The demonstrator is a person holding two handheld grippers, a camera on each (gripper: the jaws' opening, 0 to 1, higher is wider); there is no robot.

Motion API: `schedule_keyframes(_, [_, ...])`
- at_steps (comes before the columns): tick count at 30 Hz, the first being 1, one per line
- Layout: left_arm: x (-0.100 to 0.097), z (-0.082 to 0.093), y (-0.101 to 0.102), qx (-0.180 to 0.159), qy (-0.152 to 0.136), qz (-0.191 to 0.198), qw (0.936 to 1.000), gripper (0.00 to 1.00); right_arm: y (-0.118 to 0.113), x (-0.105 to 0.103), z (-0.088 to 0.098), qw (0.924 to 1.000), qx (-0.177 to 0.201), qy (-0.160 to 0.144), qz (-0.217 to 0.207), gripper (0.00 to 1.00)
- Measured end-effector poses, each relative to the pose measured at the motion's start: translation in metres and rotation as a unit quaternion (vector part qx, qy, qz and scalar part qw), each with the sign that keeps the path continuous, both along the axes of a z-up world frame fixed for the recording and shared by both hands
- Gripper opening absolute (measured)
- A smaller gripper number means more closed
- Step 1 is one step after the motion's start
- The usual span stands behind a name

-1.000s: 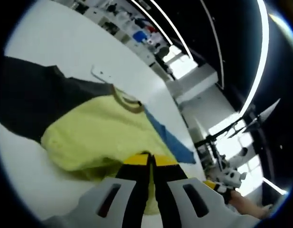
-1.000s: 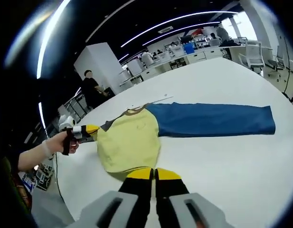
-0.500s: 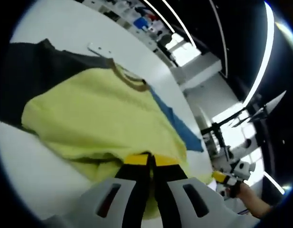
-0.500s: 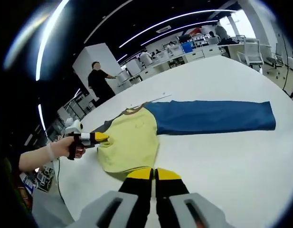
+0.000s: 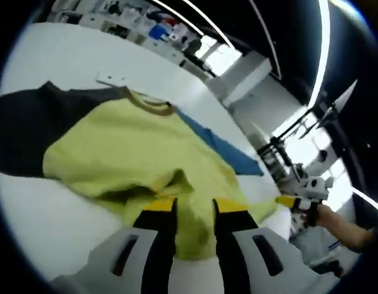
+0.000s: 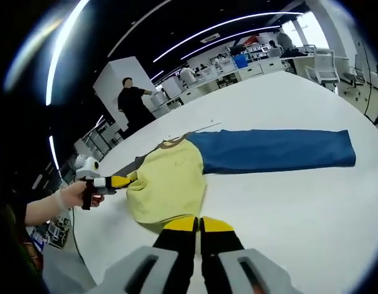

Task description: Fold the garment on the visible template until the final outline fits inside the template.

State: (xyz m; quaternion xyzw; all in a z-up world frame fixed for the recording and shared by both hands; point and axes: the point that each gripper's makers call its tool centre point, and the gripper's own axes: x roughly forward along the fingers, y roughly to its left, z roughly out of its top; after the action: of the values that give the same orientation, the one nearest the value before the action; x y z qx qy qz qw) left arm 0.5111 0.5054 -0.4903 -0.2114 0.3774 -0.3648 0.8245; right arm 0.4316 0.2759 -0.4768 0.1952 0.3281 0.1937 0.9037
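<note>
The garment lies on the white table: a yellow body, a dark grey sleeve and a blue sleeve stretched flat. My left gripper stands open over the rumpled near edge of the yellow body, with cloth showing in the gap between its jaws. In the right gripper view a hand holds that left gripper at the garment's side. My right gripper is shut at the yellow hem. From the left gripper view, the right gripper sits at the hem's drawn-out corner.
The white table spreads wide around the garment. A small white strip lies beyond the collar. A person in dark clothes stands past the table's far edge. Desks and chairs fill the background.
My left gripper's jaws have parted and let go of the yellow cloth, which now lies loose and folded under. The right gripper stays shut in place.
</note>
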Motion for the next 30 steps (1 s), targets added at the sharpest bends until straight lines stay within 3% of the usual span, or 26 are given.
schedule_keyframes(7, [-0.013, 0.006, 0.028, 0.021, -0.015, 0.004, 0.9997, 0.32, 0.002, -0.001, 0.001, 1.0, 0.0, -0.001, 0.002, 0.0])
schedule_keyframes(17, [0.001, -0.006, 0.068, 0.055, -0.018, 0.041, 0.9975, 0.27, 0.002, -0.003, 0.002, 1.0, 0.001, -0.002, 0.002, 0.0])
schedule_keyframes(23, [0.006, -0.019, 0.068, 0.058, -0.003, 0.048, 0.9972, 0.18, 0.002, -0.003, 0.002, 1.0, 0.003, -0.002, 0.001, 0.0])
schedule_keyframes(30, [0.014, -0.027, 0.055, 0.05, 0.01, 0.051, 0.9974, 0.15, 0.001, -0.004, 0.0, 1.0, 0.003, 0.001, 0.002, 0.0])
